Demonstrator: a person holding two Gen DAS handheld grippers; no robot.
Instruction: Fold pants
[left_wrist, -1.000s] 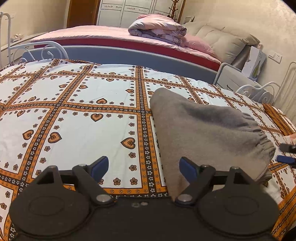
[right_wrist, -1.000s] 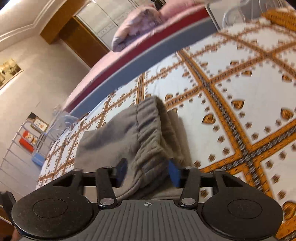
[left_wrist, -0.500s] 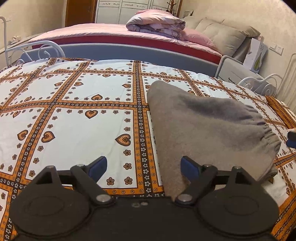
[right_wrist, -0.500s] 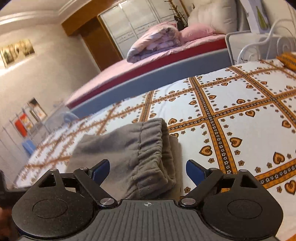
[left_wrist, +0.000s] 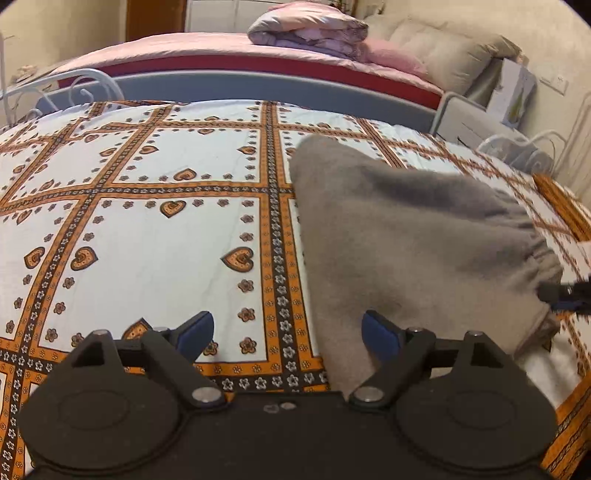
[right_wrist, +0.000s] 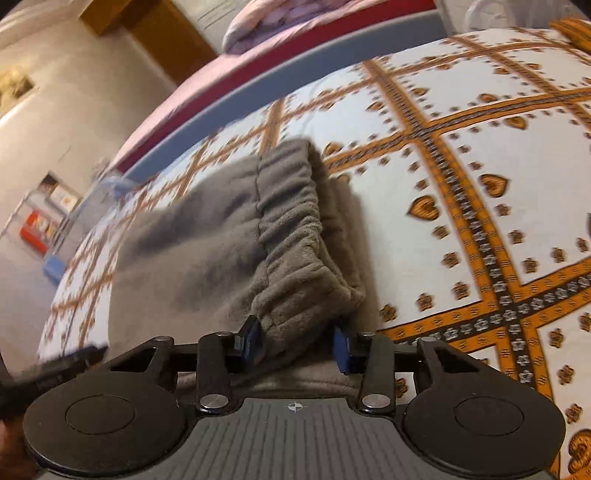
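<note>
The grey fleece pants (left_wrist: 406, 236) lie folded in a stack on the patterned bedspread (left_wrist: 147, 221), elastic waistband towards the right. My left gripper (left_wrist: 286, 332) is open and empty, its right finger over the pants' near left edge. My right gripper (right_wrist: 295, 339) has its jaws partly closed around the near corner of the gathered waistband (right_wrist: 291, 236) of the pants (right_wrist: 207, 258). Its tip shows at the right edge of the left wrist view (left_wrist: 565, 295), at the waistband.
A second bed with a pink sheet and a folded quilt (left_wrist: 306, 33) stands behind. White metal bed rails (left_wrist: 517, 147) and a nightstand (left_wrist: 469, 122) are at the right. A shelf rack (right_wrist: 40, 221) stands on the floor at left.
My right gripper was open and drawn back half a second ago; it has moved back onto the waistband corner and narrowed around it. My left gripper has stayed open in place.
</note>
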